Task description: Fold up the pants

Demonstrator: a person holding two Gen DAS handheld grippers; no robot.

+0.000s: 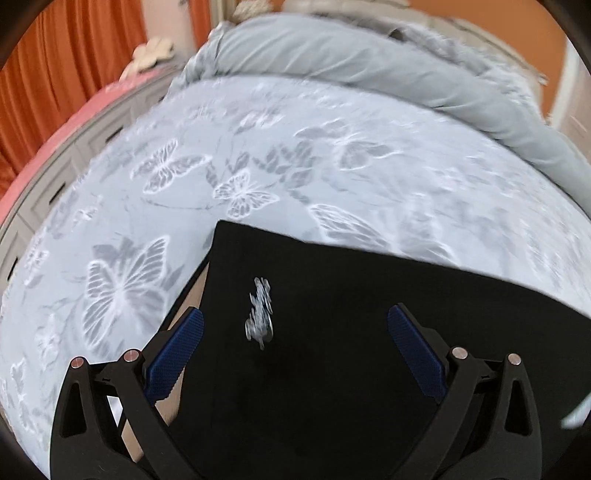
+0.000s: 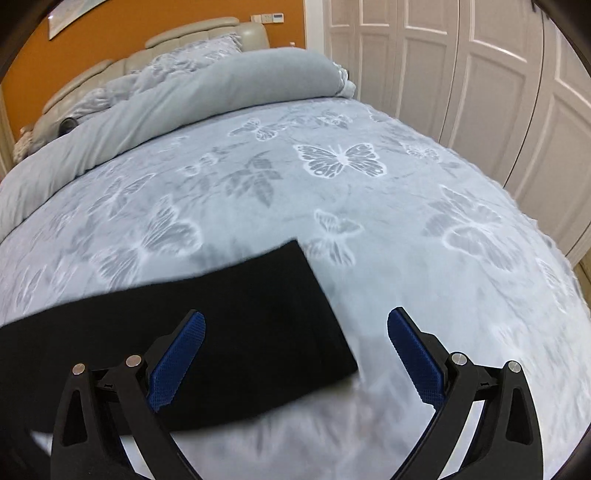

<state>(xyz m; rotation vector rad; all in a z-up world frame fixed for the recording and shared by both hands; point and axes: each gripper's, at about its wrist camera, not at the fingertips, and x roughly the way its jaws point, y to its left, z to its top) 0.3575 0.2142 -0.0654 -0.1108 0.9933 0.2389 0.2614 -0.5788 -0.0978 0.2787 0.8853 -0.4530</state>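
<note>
Black pants (image 1: 351, 332) with a small white logo (image 1: 260, 317) lie flat on the bed's butterfly-print cover (image 1: 184, 177). In the left wrist view they fill the lower middle and right. My left gripper (image 1: 295, 332) is open above them, empty, its blue pads wide apart. In the right wrist view the pants (image 2: 221, 332) run in from the left as a folded band ending in a straight edge. My right gripper (image 2: 295, 336) is open and empty over that end, its left finger over cloth, its right finger over the cover (image 2: 369, 206).
A rolled grey duvet (image 2: 184, 96) and pillows lie at the head of the bed by a padded headboard (image 2: 207, 33). White closet doors (image 2: 480, 92) stand on the right. Orange curtains (image 1: 55, 66) and a grey drawer unit (image 1: 48, 184) are on the left.
</note>
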